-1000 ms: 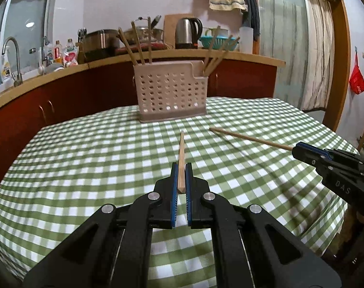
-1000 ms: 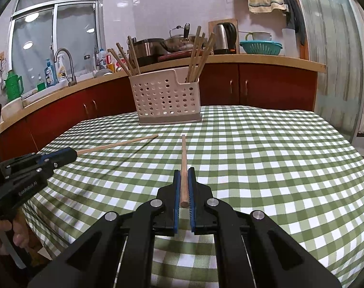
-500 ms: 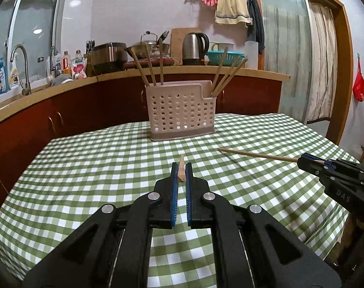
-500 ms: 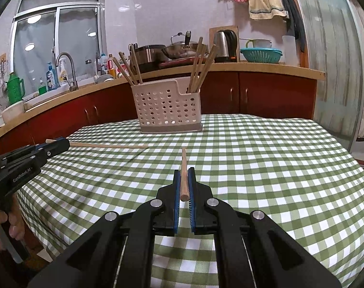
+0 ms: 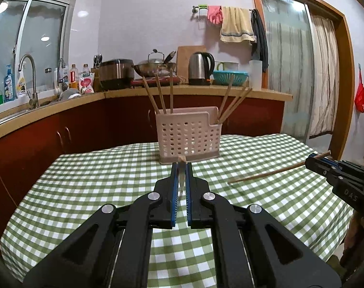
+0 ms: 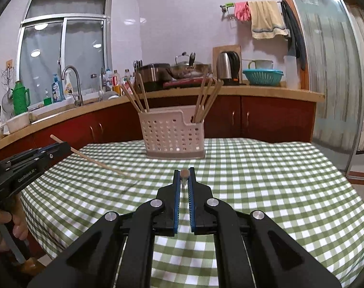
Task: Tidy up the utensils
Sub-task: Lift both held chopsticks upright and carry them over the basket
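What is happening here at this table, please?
A person is sorting chopsticks with two handheld grippers. The left gripper is shut on one chopstick, and the right gripper is shut on another chopstick. Both sticks are held in the air above the green checked tablecloth, tilted. The perforated holder stands at the far side of the table with three chopsticks in each end. Neither held stick has reached it yet.

Matt wooden chopsticks [image 5: 266, 174], perforated smooth plastic caddy [image 5: 188, 136], woven checked tablecloth [image 5: 105, 180], glossy steel kettle [image 5: 199, 69].
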A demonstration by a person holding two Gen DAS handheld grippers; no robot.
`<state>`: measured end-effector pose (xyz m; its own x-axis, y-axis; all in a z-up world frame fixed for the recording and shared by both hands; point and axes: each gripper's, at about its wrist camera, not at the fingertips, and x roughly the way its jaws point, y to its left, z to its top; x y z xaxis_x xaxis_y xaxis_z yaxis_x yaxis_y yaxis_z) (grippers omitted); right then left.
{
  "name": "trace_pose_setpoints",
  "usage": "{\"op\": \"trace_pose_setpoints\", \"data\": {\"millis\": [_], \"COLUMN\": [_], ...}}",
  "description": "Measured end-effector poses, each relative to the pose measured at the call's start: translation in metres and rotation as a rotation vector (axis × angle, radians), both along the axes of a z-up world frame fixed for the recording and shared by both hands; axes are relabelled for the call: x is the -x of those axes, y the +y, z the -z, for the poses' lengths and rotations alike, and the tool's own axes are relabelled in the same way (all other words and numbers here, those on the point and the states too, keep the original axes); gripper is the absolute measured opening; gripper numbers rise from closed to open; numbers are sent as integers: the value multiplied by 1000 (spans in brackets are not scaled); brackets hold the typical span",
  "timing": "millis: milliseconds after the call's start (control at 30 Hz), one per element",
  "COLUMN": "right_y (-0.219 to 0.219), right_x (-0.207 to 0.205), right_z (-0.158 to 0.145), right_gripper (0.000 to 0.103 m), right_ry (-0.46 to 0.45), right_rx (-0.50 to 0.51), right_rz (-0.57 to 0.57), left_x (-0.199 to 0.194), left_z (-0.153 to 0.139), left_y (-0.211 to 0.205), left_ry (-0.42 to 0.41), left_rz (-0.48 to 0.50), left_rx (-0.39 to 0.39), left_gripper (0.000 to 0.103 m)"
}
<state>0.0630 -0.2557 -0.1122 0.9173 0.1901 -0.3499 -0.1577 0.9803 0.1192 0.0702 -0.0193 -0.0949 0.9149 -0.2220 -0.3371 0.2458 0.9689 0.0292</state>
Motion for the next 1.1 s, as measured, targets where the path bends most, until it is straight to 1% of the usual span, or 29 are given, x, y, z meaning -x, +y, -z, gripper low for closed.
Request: {"op": "trace_pose_setpoints", "data": {"millis": [233, 367, 700, 933, 1100], "right_y": [0, 0, 4, 9, 8], "right_x": [-3, -12, -38, -57, -63], "right_z": [-18, -23, -33, -42, -50], "right_gripper": [7, 7, 7, 7, 7], "right_ry": [-38, -42, -42, -47, -56], "right_rx": [-6, -5, 6, 11, 10], "right_rz": [-7, -14, -32, -43, -50], "left_x": [-7, -18, -42, -56, -63], "left_z": [-15, -21, -30, -40, -50], "left_y": [4, 8, 12, 12, 13], "left_ry": [-15, -4, -1, -11, -22], "left_rz": [2, 2, 1, 9, 19], "left_rx": [22, 40, 43, 50, 61], "left_gripper": [6, 6, 6, 6, 6]}}
